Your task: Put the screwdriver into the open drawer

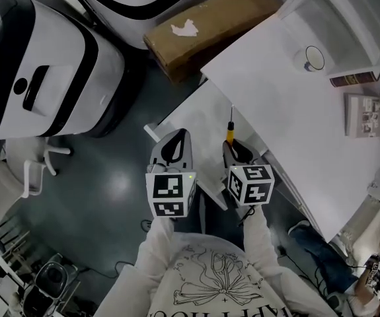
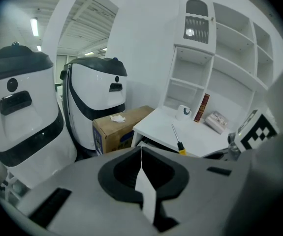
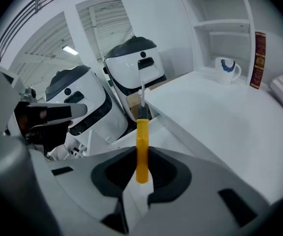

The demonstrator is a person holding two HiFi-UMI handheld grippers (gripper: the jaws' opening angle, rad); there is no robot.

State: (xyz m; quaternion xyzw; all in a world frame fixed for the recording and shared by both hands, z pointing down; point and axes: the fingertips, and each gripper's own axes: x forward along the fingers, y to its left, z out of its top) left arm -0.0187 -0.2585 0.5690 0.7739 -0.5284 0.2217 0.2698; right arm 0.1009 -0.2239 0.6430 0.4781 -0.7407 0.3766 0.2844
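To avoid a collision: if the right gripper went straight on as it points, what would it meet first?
Probably the open drawer, with the held screwdriver touching first; depth near the desk is unclear.

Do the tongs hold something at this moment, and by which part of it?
The right tongs hold the screwdriver by its yellow handle, with the shaft pointing forward. The left tongs are closed and empty.
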